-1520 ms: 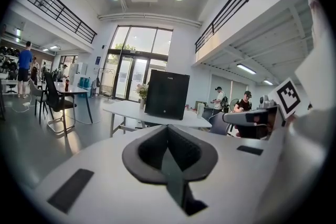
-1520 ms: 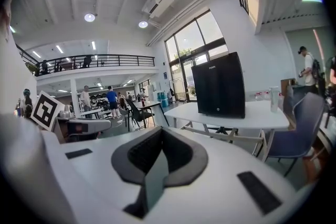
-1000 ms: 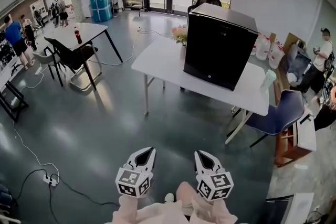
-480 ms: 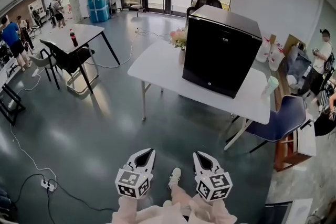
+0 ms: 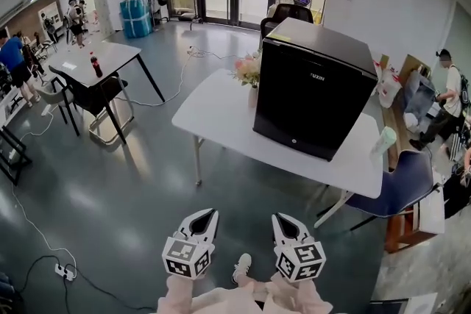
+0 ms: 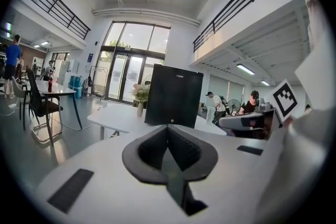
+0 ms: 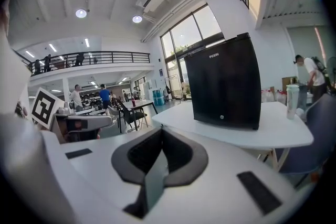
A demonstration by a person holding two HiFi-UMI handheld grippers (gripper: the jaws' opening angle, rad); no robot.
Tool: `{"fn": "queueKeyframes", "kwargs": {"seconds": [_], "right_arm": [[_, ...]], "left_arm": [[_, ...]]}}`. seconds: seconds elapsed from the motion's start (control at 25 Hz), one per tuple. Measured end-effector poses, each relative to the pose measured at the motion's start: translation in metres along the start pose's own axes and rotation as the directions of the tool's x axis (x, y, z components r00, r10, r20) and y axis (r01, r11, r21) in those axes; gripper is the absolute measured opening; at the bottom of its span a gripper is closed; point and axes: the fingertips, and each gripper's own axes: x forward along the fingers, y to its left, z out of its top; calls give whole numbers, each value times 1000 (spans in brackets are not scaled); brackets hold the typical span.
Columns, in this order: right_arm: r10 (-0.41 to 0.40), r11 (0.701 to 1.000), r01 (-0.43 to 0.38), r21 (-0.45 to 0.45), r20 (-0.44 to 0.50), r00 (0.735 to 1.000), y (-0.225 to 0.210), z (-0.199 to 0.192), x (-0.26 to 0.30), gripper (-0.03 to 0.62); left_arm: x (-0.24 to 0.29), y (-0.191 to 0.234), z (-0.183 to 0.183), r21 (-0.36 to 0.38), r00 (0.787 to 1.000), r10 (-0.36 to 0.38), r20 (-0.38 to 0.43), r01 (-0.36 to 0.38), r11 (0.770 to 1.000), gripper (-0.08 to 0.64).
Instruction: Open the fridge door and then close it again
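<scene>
Tabletop [image 5: 213, 114] holds fridge [image 5: 309, 95] — well beyond left claw [image 5: 201, 220] and right claw [image 5: 288, 225].

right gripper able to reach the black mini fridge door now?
Probably not yet: the right gripper, shut, sits well short of the black mini fridge on the white table; only floor between.

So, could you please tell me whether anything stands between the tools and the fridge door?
Nothing visible does. Only open floor lies between the left tool, the right tool and the fridge on the white table; its closed door faces them. The flowers stand beside it, off the path.
</scene>
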Motion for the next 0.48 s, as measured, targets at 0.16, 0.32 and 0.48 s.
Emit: {"fn": "queueKeyframes", "kwargs": {"seconds": [0.16,0.32,0.48], "right_arm": [[9,1000,-9,-5,5,1000,-18,17,32,9],[13,1000,-13,-3,9,1000,-40,28,61,9],[13,1000,-13,1,14,1000,-61,36,86,9]], "left_arm": [[33,16,13,0,1000,8,3,-8,1000,11],[67,29,23,6,1000,11,6,-11,1000,11],[98,38,29,8,1000,12,5,-12,1000,11]]}}
